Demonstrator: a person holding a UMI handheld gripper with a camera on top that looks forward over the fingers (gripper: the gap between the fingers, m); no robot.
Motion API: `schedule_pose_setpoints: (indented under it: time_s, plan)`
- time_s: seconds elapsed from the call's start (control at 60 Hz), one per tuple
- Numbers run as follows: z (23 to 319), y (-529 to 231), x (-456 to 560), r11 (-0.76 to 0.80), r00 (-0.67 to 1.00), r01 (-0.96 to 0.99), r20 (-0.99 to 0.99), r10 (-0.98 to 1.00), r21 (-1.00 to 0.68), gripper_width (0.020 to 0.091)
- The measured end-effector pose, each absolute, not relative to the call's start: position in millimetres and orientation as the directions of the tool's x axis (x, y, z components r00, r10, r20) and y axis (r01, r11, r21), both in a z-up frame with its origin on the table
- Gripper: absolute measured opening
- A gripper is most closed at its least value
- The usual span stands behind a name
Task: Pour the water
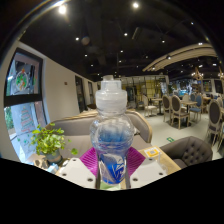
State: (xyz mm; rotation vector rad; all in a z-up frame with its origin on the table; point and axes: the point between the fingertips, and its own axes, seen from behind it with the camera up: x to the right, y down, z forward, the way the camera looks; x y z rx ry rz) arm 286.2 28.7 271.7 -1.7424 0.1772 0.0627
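— What do your jaws have right now?

— My gripper (112, 165) is closed on a bottle (111, 135). It stands upright between my two fingers, and the purple pads (92, 160) press against its lower sides, one from each flank. I see no gap on either side.

— Describe the bottle.

— Clear plastic, with a wide white cap (111, 96) screwed on top. A blue and white label (112, 170) wraps its lower part. Whether water is inside I cannot tell for sure; the walls look clear and faintly blue.

— Is it resting on anything?

— Its base is hidden low between my fingers, so I cannot say whether it touches the worktop (150, 168), the pale surface showing just behind it to either side.

— And beyond that?

— To my left, near the worktop, a leafy green plant (48, 140) stands in front of a window (22, 90). Straight behind the bottle runs a curved grey sofa (150, 125). Just to the right of the bottle a small yellowish thing (152, 153) lies on the worktop; I cannot make out what it is. Further right, well apart, chairs (178, 108) and tables fill a dining room. Overhead, a dark ceiling carries small round lights (62, 9).
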Motion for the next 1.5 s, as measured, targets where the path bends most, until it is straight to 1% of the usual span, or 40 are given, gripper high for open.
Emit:
schedule_pose_setpoints:
  time_s: [0.083,0.1,0.133,0.217,0.233,0.367,0.483,0.65,0.683,0.733,0.75,0.817,0.983,1.0,1.017,1.083,1.1,1.15,1.217,1.267,1.417,1.5]
  plan:
    - [245.0,29.2,308.9,-0.218,0.99,-0.11,-0.089,-0.106,-0.97,0.0332]
    - [232.2,21.3,314.2,-0.22,0.99,-0.107,-0.085,-0.109,-0.97,0.0332]
    - [226.9,23.2,317.7,-0.235,0.989,-0.11,-0.084,-0.118,-0.966,0.0332]
    - [198.2,24.4,335.6,-0.27,0.988,-0.112,-0.077,-0.136,-0.956,0.0333]
    - [175.4,8.4,345.9,-0.273,0.988,-0.11,-0.074,-0.136,-0.956,0.0333]
    - [132.9,4.5,362.1,-0.326,0.986,-0.108,-0.06,-0.155,-0.939,0.0334]
    - [102.2,-2.9,366.5,-0.357,0.985,-0.12,-0.067,-0.158,-0.926,0.0333]
    - [72.3,-10.3,361.7,-0.399,0.99,-0.088,-0.038,-0.134,-0.913,0.0339]
    - [76.9,-7.5,362.7,-0.381,0.99,-0.087,-0.039,-0.134,-0.92,0.0338]
    - [76.2,-7.9,361.4,-0.385,0.991,-0.086,-0.037,-0.132,-0.919,0.0339]
    - [75.6,-8.0,361.2,-0.386,0.991,-0.086,-0.037,-0.132,-0.918,0.0355]
    - [75.1,-6.0,362.1,-0.381,0.989,-0.099,-0.048,-0.142,-0.919,0.038]
    - [72.9,-7.4,365.7,-0.418,0.986,-0.117,-0.054,-0.161,-0.901,0.0549]
    - [72.1,-8.8,366.8,-0.428,0.985,-0.116,-0.048,-0.167,-0.896,0.0578]
    - [71.1,-10.3,369.2,-0.438,0.984,-0.116,-0.043,-0.175,-0.891,0.0625]
    - [74.4,-16.8,370.9,-0.462,0.982,-0.109,-0.022,-0.189,-0.88,0.0853]
    - [75.9,-18.8,371.4,-0.466,0.982,-0.106,-0.018,-0.191,-0.878,0.087]
    - [80.1,-26.3,370.7,-0.483,0.983,-0.102,-0.012,-0.185,-0.87,0.0849]
    - [89.7,-36.5,367.3,-0.501,0.982,-0.104,-0.01,-0.186,-0.859,0.0861]
    - [99.6,-48.6,362.2,-0.514,0.982,-0.111,-0.016,-0.186,-0.85,0.0857]
    - [138.0,-91.6,344.5,-0.552,0.978,-0.132,-0.019,-0.206,-0.823,0.0857]
    - [166.1,-120.8,327.4,-0.561,0.979,-0.121,-0.004,-0.206,-0.819,0.0858]
